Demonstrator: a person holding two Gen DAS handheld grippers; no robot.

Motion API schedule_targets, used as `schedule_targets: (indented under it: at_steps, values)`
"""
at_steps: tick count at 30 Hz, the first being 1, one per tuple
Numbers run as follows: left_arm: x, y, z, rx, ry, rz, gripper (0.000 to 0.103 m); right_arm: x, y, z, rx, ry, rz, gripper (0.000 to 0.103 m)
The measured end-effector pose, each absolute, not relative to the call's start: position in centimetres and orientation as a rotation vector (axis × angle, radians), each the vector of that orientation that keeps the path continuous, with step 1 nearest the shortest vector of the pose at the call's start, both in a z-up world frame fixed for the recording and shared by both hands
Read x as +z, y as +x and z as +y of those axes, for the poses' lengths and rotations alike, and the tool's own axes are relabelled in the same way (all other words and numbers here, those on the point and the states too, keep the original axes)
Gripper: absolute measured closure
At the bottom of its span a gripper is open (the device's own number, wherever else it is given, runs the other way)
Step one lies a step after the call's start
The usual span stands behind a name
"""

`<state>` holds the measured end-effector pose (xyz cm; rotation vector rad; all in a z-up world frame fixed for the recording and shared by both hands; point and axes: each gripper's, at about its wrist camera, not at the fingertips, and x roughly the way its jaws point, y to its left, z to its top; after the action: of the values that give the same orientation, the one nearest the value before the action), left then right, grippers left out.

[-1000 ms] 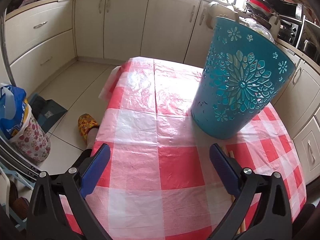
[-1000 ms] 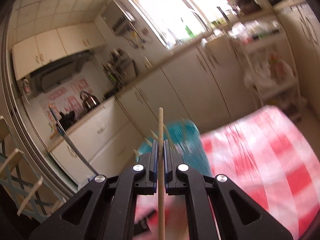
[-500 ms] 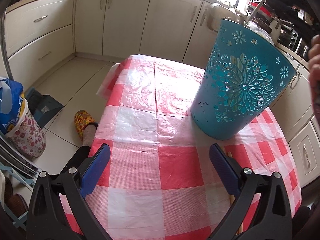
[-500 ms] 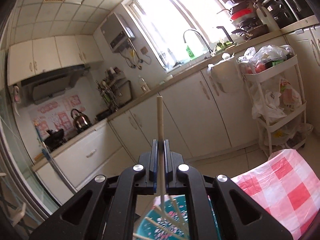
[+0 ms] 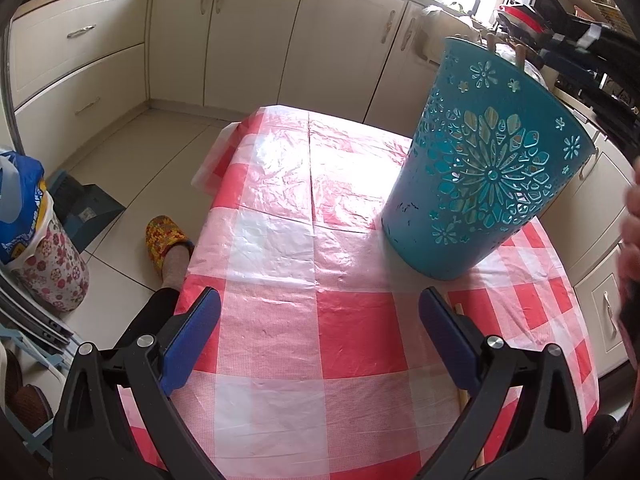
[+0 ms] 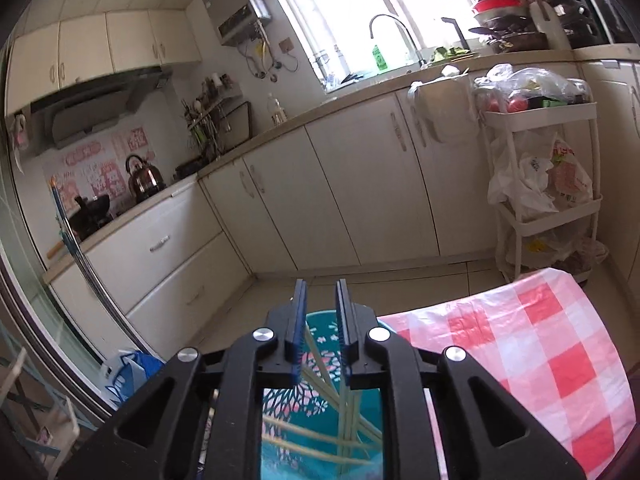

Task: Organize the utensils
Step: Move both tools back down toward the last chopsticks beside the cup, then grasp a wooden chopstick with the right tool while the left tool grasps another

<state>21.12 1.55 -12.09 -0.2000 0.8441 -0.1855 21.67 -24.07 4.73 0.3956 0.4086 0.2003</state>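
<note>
Home kitchen | shown by cream base cabinets, steel sink tap, metal kettle, red-and-white checked tablecloth

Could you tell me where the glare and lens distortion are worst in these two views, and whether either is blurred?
Left wrist view: a washed-out patch of glare on the checked tablecloth beside the teal basket; cabinets bow at the edges; sharp. Right wrist view: the window is blown out to white, the countertop curves strongly, and the chopsticks in the basket are clear, unblurred.
</note>
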Motion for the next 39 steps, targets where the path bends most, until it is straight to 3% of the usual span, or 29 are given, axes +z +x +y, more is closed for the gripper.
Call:
schedule_targets:
  at_steps: [4, 8, 11, 18, 25, 39]
  values:
    - [-12.2, 21.2, 1.5, -0.186, -0.200, 0.848, 0.008, 3.3, 16.1, -24.5, 0.195, 0.394, 0.454, 0.086]
    - [-12.2, 21.3, 1.4, -0.185, -0.196, 0.852, 0.008, -3.1, 12.6, -21.5, 0.211, 0.259, 0.733, 0.086]
    - [-12.3, 21.3, 1.2, -0.182, -0.193, 0.857, 0.008, -7.0, 12.0, -19.3, 0.224, 0.188, 0.861, 0.086]
    - [-12.5, 21.5, 1.1, -0.182, -0.198, 0.869, 0.008, -9.8, 13.4, -17.1, 0.200, 0.105, 0.966, 0.087]
    - [-12.6, 21.5, 0.9, -0.183, -0.196, 0.876, 0.008, -10.2, 11.7, -18.5, 0.146, 0.029, 0.950, 0.095]
    - [-12.1, 19.2, -7.2, -0.273, 0.013, 0.918, 0.008, -10.2, 8.5, -25.1, 0.107, 0.218, 0.896, 0.096]
